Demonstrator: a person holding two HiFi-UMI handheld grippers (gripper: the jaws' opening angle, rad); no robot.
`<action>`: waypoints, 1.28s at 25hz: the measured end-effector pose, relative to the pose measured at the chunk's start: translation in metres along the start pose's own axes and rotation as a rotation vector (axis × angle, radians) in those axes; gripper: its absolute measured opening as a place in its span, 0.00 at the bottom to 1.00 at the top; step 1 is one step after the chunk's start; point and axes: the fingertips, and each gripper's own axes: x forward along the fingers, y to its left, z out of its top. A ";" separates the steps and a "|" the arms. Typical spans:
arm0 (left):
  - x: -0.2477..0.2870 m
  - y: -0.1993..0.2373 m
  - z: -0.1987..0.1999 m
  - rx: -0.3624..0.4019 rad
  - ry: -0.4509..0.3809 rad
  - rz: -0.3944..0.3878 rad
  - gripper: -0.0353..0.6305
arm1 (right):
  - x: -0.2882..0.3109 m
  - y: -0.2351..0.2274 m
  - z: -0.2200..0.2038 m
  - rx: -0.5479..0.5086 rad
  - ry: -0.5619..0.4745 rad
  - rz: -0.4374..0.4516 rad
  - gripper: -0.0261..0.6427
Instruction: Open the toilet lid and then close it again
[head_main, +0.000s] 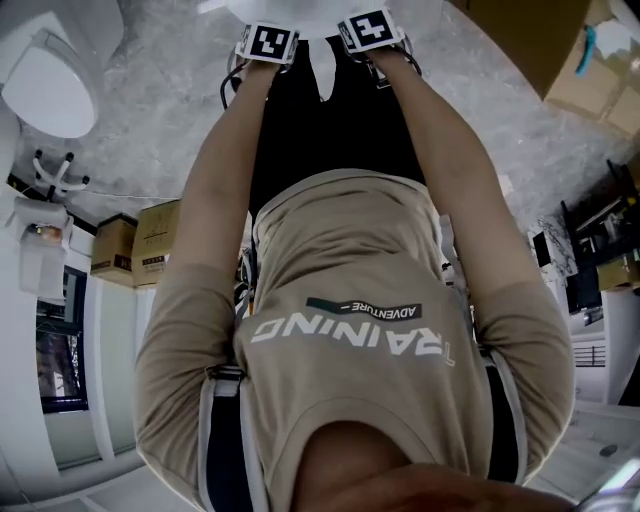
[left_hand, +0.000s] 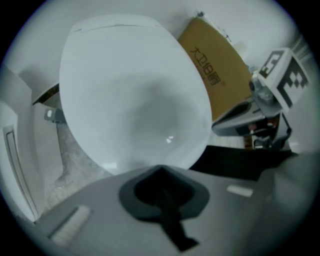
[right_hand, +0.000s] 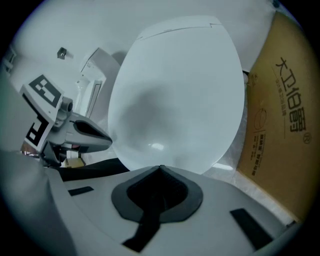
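Note:
The white toilet lid (left_hand: 132, 92) lies closed and fills the left gripper view; it fills the right gripper view as well, lid (right_hand: 177, 92). My left gripper (left_hand: 160, 169) is shut with nothing in it, its tip at the lid's front edge. My right gripper (right_hand: 160, 167) is also shut and empty, at the same edge. Whether either tip touches the lid I cannot tell. Each gripper shows in the other's view: right gripper (left_hand: 240, 122), left gripper (right_hand: 82, 132). In the head view both marker cubes (head_main: 268, 42) (head_main: 368, 28) sit side by side at the top, arms stretched out.
A brown cardboard box (right_hand: 285, 115) stands close to the toilet's right side, box (left_hand: 220, 65). The head view shows another white toilet (head_main: 50, 85) at upper left, stacked boxes (head_main: 135, 245) at left, a carton (head_main: 600, 70) at upper right, and grey marble floor (head_main: 170, 120).

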 end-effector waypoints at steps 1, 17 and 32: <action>-0.007 0.001 0.001 0.010 -0.007 0.000 0.06 | -0.007 0.004 0.000 -0.017 -0.001 -0.001 0.06; -0.151 -0.005 0.017 -0.014 -0.179 0.034 0.06 | -0.141 0.024 0.026 -0.078 -0.210 -0.032 0.06; -0.306 -0.036 0.163 -0.010 -0.619 0.052 0.06 | -0.281 0.065 0.125 -0.305 -0.533 -0.018 0.06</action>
